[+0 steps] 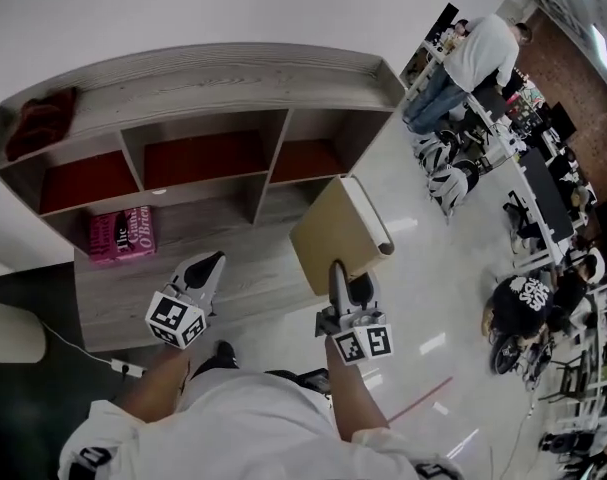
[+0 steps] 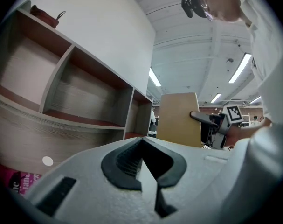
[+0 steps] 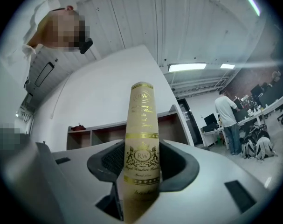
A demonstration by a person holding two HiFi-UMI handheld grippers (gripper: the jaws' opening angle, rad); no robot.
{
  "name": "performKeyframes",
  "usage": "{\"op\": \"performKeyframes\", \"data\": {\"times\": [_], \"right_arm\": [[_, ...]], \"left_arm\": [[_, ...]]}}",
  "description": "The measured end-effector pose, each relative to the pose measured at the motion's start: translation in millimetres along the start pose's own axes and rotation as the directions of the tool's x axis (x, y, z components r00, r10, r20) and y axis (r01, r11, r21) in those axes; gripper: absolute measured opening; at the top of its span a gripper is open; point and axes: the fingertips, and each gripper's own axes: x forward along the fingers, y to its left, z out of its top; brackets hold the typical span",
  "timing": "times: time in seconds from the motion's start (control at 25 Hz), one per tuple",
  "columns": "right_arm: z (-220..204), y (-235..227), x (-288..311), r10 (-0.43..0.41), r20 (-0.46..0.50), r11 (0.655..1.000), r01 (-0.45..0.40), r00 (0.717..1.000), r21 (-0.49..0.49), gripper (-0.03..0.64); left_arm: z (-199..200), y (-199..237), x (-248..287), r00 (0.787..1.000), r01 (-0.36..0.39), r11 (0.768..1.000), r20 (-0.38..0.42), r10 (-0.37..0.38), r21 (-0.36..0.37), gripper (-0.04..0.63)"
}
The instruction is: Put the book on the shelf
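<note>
A tan hardcover book (image 1: 335,230) hangs upright in front of the grey wooden shelf unit (image 1: 213,73), off its right-hand compartments. My right gripper (image 1: 339,271) is shut on its lower edge. In the right gripper view the cream spine with gold print (image 3: 142,134) stands between the pads of the right gripper (image 3: 141,171). My left gripper (image 1: 210,262) hovers over the shelf's low ledge, shut with nothing in it; in its own view the left gripper (image 2: 146,167) has its jaws meeting. From there the tan book (image 2: 178,118) shows to the right.
A pink book (image 1: 123,235) lies flat on the low ledge at the left. A dark red bag (image 1: 41,118) sits on the shelf's top. The compartments with red backs (image 1: 208,156) hold nothing. A person (image 1: 478,53) stands by desks and chairs to the right.
</note>
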Motion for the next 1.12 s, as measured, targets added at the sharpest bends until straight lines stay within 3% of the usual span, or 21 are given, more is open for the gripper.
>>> {"op": "performKeyframes", "data": {"times": [0.32, 0.76, 1.12], "right_arm": [[4.3, -46.9, 71.9, 0.008, 0.082, 0.992, -0.019, 0.997, 0.125, 0.201], [-22.3, -115.0, 135.3, 0.048, 0.082, 0.944, -0.072, 0.996, 0.323, 0.201], [-35.3, -137.9, 186.8, 0.061, 0.074, 0.933, -0.083, 0.995, 0.350, 0.202]], "left_arm": [[2.8, 26.4, 29.9, 0.996, -0.084, 0.996, 0.023, 0.084, -0.011, 0.012], [21.6, 23.6, 61.6, 0.975, -0.217, 0.976, 0.060, 0.216, 0.022, 0.012], [19.3, 30.7, 59.0, 0.948, -0.316, 0.948, 0.055, 0.314, 0.026, 0.012]]}}
